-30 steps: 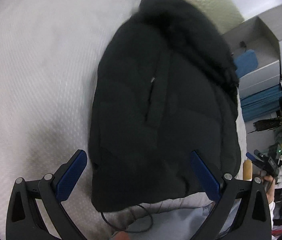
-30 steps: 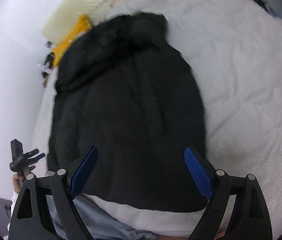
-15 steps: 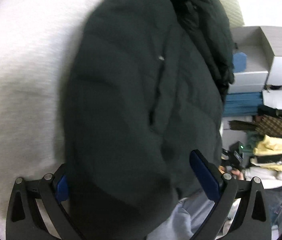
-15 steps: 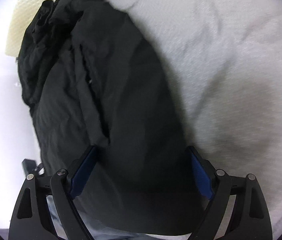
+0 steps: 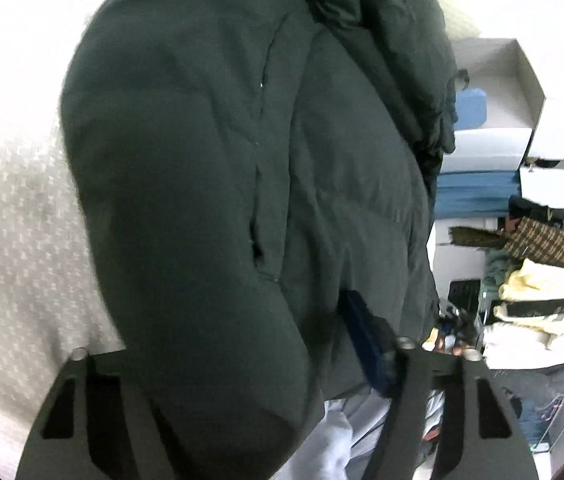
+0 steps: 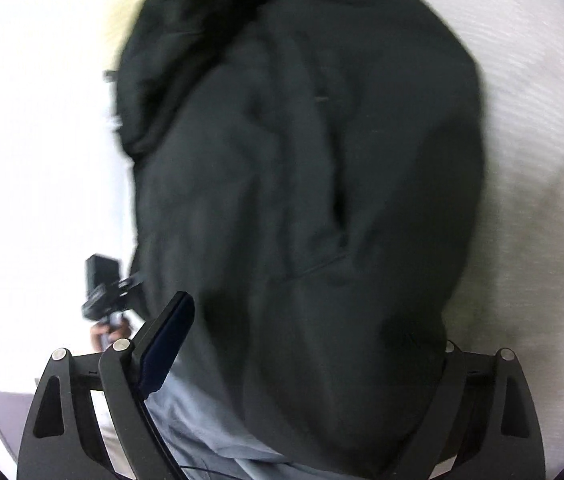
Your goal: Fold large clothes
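White textured bed cover [image 5: 21,248], dark padded jacket [image 5: 241,168] lying along it, hem nearest me.

Item: hem pinch for the fold. My left claw [image 5: 241,360] has just been narrowing, hem bulk between its jaws; whether the pads bite yet, I cannot tell. Right claw [image 6: 314,344] stands wide, straddling the hem, far jaw hidden behind cloth. Both tilt downward. I judge: take every layer deep, match corners, lift together.

The black puffer jacket [image 5: 241,184] fills the middle of the white bed cover [image 5: 13,240]. Left of the jacket the cover lies bare. Right of it, white boxes [image 5: 494,112] and stacked folded clothes [image 5: 538,312] crowd the passage.
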`<action>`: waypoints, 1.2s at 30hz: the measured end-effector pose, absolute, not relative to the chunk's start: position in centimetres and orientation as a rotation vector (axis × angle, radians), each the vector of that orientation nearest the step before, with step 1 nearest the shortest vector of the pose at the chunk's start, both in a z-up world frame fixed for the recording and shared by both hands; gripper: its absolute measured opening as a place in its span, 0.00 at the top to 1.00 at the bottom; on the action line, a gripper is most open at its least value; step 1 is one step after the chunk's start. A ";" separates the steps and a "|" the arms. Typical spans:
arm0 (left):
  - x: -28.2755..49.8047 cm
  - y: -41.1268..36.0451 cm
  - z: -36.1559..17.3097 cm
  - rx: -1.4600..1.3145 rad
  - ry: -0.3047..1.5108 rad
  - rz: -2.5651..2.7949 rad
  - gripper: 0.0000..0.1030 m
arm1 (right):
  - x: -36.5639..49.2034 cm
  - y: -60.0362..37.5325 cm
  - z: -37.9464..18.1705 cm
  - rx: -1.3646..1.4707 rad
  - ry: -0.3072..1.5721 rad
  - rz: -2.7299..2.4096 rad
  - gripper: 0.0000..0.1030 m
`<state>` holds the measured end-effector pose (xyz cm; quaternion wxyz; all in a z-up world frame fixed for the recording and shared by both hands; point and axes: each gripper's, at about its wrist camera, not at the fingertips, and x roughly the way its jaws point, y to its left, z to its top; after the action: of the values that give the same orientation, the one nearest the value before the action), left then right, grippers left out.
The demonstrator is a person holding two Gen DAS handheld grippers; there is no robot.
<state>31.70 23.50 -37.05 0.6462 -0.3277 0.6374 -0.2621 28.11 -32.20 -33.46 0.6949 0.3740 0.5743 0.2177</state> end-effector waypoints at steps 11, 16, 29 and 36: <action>30.3 27.4 -32.9 -0.916 1.252 -0.528 0.91 | 27.1 -32.2 -29.3 0.659 1.100 0.455 0.91; 28.9 29.7 -27.7 -0.911 1.136 -0.540 0.95 | 26.0 -33.0 -24.9 0.606 0.976 0.471 0.93; 21.2 34.8 -16.1 -0.904 0.932 -0.596 0.97 | 20.9 -36.2 -17.8 0.666 0.791 0.530 0.94; 14.7 35.4 -14.9 -0.918 0.918 -0.578 0.97 | 16.9 -36.8 -17.7 0.726 0.816 0.544 0.93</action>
<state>14.69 35.36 -14.92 0.7581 -0.4213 0.4212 -0.2653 16.90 -36.75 -17.67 0.8196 0.3409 0.3832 0.2554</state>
